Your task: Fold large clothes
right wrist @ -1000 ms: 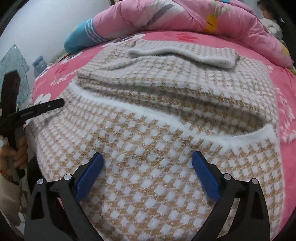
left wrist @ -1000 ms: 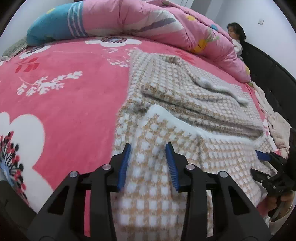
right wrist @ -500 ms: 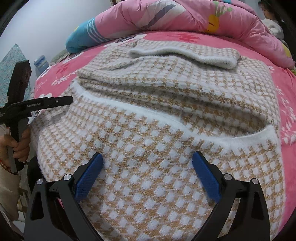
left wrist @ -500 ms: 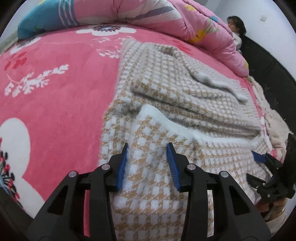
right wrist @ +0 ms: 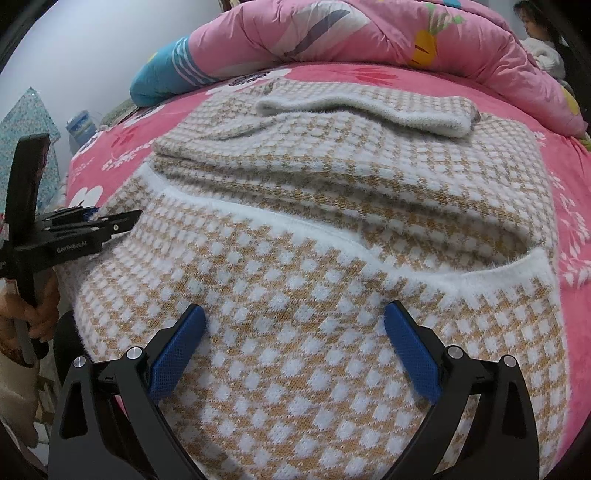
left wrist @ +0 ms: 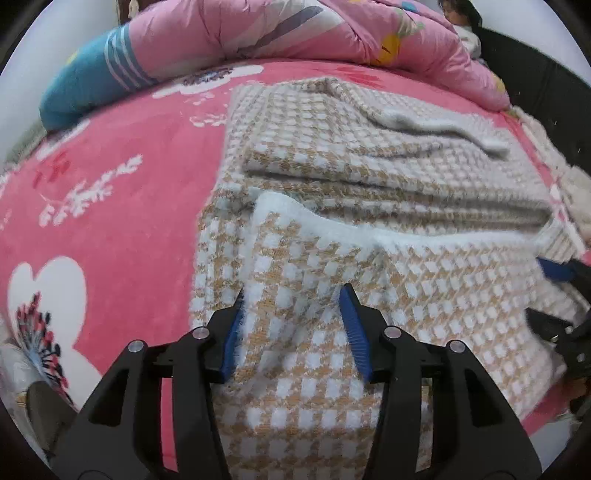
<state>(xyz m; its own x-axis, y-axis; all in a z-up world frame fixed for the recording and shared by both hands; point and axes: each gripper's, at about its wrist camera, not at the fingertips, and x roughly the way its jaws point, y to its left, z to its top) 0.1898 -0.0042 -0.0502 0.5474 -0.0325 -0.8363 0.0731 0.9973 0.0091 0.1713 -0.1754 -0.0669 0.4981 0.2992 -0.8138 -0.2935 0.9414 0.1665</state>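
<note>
Both grippers hovered over the sweater's (right wrist: 314,295) near flap: the left gripper (left wrist: 291,325) had just been opening, nothing pinched; the right gripper (right wrist: 295,347) gaped wide, ready to grasp.

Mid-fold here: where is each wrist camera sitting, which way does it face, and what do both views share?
Left wrist: sits above the left gripper, jaws open, looking down over the beige-and-white checked fuzzy sweater's left edge; right gripper shows at right.
Right wrist: sits above the right gripper, jaws wide open, facing the sweater's middle; left gripper and a hand show at left.
Shared: sweater, pink floral bedspread, pink quilt.
</note>
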